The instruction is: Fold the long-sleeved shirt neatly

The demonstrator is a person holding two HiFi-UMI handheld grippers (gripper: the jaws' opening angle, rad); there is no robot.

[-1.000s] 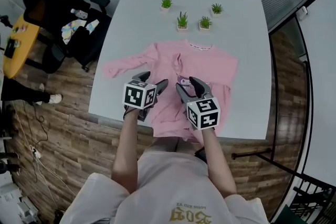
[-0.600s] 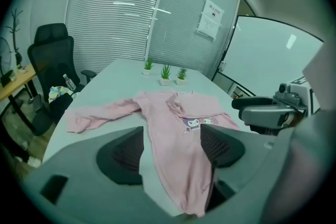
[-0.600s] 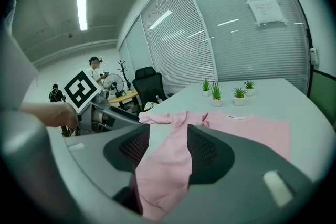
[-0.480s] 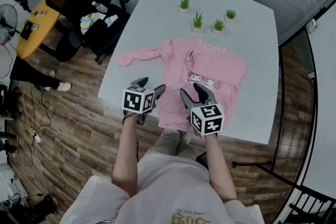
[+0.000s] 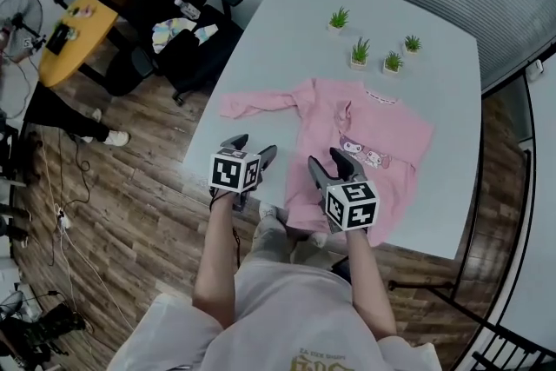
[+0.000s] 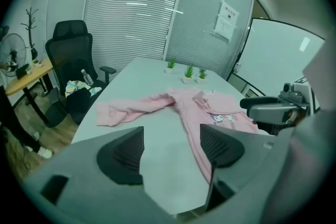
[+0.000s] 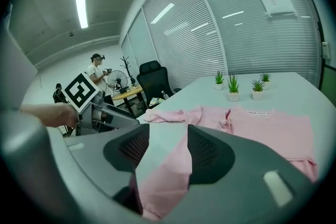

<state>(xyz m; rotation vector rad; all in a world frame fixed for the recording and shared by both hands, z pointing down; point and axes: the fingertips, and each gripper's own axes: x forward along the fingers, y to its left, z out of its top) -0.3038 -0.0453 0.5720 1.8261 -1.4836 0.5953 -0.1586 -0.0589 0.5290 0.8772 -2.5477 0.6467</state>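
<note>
L tool (image 5: 253,146) slid off shirt (image 5: 382,135), R tool (image 5: 327,158) at hem, jaws apart, empty; collar faces plants (image 5: 360,49).

Side by side, left gripper (image 5: 252,145) and right gripper (image 5: 327,157), tilted downward, jaws apart, empty.

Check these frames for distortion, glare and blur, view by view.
Head view: wide-angle bend curves the table edges; light even, shirt sharp. Left gripper view: fisheye circle with dark corners, lamp glare on the glass wall, own jaws soft. Right gripper view: same fisheye, bright ceiling lamp, jaws soft, shirt clear.
</note>
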